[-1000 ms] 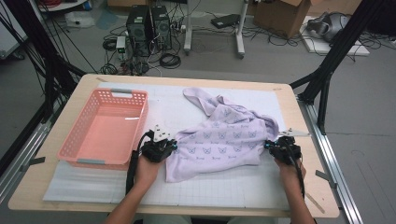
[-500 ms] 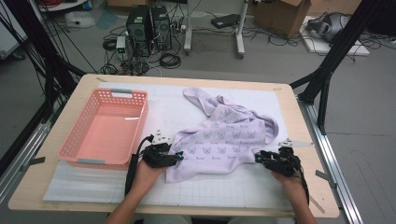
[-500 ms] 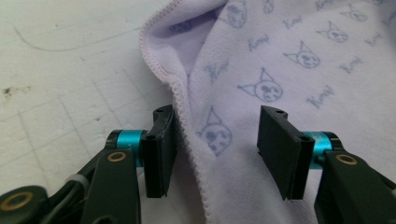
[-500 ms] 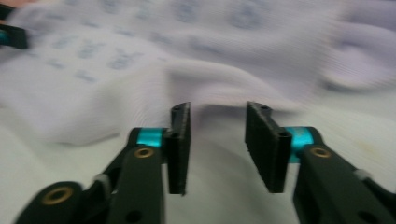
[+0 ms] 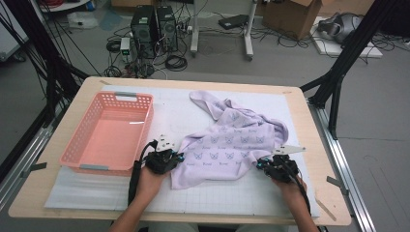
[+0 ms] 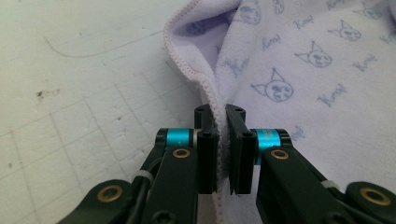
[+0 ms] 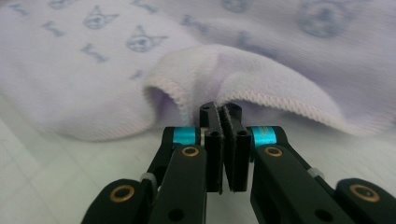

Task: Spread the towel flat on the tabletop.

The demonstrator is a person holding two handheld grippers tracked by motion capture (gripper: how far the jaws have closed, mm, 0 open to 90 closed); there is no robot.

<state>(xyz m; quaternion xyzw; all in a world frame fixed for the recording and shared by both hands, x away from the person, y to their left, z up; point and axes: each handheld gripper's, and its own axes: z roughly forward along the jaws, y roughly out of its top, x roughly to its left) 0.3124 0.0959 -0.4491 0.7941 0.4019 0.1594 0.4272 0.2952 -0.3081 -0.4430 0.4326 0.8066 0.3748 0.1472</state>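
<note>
A lilac garment [image 5: 232, 145] with a cat-face print lies crumpled on the white mat. My left gripper [image 5: 176, 158] is at the garment's left edge. In the left gripper view the left gripper [image 6: 220, 114] has just closed and pinches the stitched hem [image 6: 212, 93] between its pads. My right gripper [image 5: 261, 164] is at the garment's lower right edge. In the right gripper view the right gripper [image 7: 220, 109] has also just closed, and its tips nip a raised fold of the hem [image 7: 261, 95].
A pink plastic basket [image 5: 126, 95] stands on the mat to the left of the garment, close to my left hand. The gridded white mat [image 5: 232, 198] covers most of the wooden table [image 5: 319, 145]. Black frame posts rise at both sides.
Both grippers opened and then shut again on the garment's edges. My right gripper slid a little left and nearer to me. The left hand stayed in place.
</note>
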